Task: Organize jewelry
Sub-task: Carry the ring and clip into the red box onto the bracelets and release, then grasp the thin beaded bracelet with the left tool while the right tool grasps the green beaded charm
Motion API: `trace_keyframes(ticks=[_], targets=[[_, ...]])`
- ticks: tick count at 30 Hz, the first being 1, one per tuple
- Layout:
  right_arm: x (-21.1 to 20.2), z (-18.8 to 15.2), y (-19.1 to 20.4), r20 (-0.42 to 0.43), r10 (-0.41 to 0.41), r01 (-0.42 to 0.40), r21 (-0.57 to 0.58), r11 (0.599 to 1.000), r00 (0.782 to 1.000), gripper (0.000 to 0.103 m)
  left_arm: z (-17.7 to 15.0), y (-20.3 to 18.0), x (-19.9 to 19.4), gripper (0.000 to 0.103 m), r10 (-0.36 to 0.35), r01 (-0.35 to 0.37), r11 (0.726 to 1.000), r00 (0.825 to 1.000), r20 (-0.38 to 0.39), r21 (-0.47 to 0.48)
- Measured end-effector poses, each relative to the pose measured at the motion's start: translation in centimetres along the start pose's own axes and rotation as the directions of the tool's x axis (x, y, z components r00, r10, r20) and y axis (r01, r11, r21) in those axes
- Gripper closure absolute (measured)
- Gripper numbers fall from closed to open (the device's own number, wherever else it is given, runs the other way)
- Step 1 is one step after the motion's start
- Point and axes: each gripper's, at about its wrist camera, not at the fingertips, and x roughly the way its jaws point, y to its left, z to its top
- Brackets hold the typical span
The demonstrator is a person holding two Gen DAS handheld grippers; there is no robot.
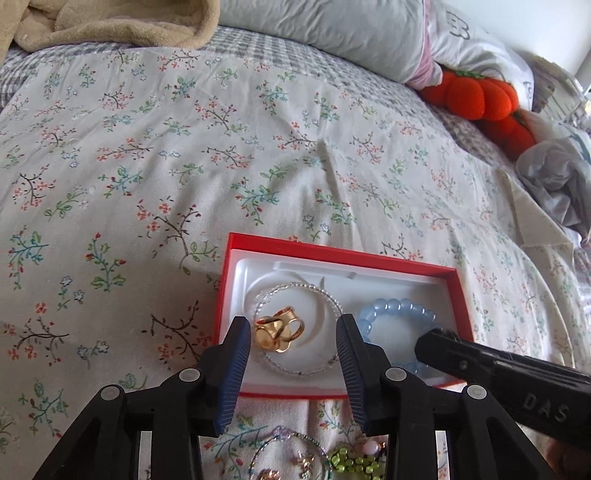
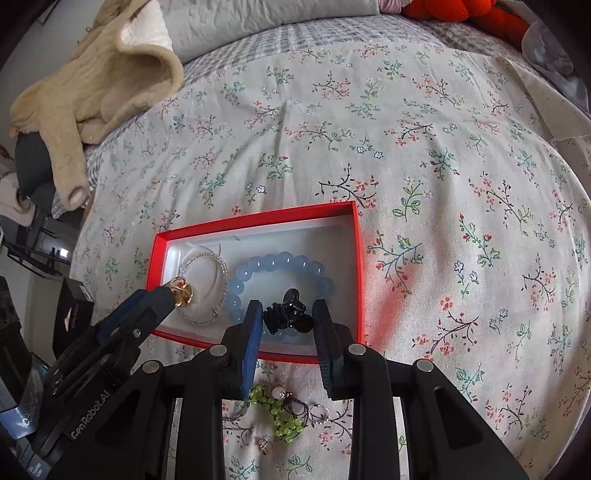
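Observation:
A red jewelry box [image 1: 338, 254] [image 2: 258, 218] with a white insert lies on the floral bedspread. In it are a clear bead bracelet [image 1: 299, 291] [image 2: 207, 262] and a blue bead bracelet [image 1: 395, 314] [image 2: 280, 262]. My left gripper [image 1: 293, 332] [image 2: 173, 295] is open over the box's left part; a gold ring piece [image 1: 277, 332] [image 2: 183, 293] touches its left finger. My right gripper [image 2: 288, 317] is open over the blue bracelet, with a black clip-like piece [image 2: 286, 314] between its fingers. In the left wrist view only its black finger [image 1: 480, 363] shows.
Loose jewelry lies on the bedspread in front of the box: a green bead string [image 2: 277, 410] [image 1: 351, 463], silver rings [image 2: 319, 411], a thin bracelet [image 1: 288, 454]. A beige blanket [image 2: 99, 74], pillows [image 1: 332, 33] and an orange plush [image 1: 480, 96] lie at the far side.

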Motion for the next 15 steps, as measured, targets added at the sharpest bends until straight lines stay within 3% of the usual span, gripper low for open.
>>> trace_keyframes(ticks=[7, 15], targets=[[-0.3, -0.1, 0.3, -0.008, 0.005, -0.005, -0.013, 1.000, 1.000, 0.065, -0.4, 0.9, -2.0, 0.057, 0.019, -0.019, 1.000, 1.000, 0.021, 0.012], [-1.9, -1.4, 1.0, -0.012, 0.007, -0.007, -0.069, 0.998, 1.000, 0.061, -2.0, 1.9, -2.9, 0.054, 0.053, -0.053, 0.998, 0.999, -0.006, 0.031]])
